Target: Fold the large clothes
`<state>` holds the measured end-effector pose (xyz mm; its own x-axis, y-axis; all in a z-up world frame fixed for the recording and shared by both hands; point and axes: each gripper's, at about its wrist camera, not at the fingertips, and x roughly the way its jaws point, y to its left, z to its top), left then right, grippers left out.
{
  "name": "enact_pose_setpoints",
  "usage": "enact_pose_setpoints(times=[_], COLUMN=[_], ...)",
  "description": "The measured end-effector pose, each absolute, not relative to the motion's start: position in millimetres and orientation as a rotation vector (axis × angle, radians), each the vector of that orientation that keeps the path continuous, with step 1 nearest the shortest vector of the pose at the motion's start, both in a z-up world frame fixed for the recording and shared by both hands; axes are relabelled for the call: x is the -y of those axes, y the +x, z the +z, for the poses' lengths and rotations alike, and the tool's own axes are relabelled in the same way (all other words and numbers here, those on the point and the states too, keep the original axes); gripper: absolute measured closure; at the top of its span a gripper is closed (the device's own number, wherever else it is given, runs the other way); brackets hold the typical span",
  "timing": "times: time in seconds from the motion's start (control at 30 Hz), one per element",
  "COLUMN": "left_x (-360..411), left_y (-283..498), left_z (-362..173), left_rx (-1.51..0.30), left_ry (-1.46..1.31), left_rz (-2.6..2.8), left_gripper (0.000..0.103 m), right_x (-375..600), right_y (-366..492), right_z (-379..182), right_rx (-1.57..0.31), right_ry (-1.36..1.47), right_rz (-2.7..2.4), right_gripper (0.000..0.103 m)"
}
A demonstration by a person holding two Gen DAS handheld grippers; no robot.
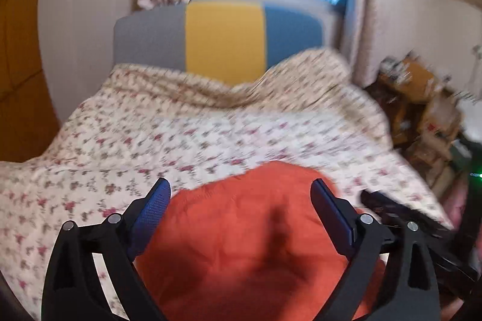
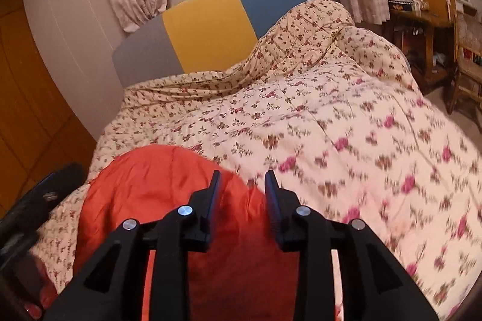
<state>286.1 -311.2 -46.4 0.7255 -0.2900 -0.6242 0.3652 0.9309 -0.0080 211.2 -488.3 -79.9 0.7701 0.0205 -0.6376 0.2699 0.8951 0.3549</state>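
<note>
Lengthwise toward headboard point(image 2: 208, 28), orange garment point(image 2: 156, 185).

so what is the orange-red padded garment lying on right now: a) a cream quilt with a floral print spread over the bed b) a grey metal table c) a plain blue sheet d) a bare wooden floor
a: the orange-red padded garment rests on the cream floral-print quilt that covers the bed, with the left gripper and right gripper both open above it.
</note>
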Motion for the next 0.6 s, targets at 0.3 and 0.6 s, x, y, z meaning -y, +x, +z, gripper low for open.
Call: enact_pose_setpoints(times=[0.3,0.6], left_x=[338.4,333.2], left_y=[334.5,349.5], left_z=[-121.8,-151.7], left_rx=[-0.881,-0.906], left_ry=[0.241,0.200], left_rz=[-0.364,-0.375], left_gripper=[0.009,0.009], right_x=[488.1,477.7], right_y=[246.0,252.3], right_z=[-151.0,-167.7], right_rx=[-0.866,-0.832], right_ry=[0.540,0.465], right_rz=[-0.119,-0.238], right_gripper=[0.070,0.071])
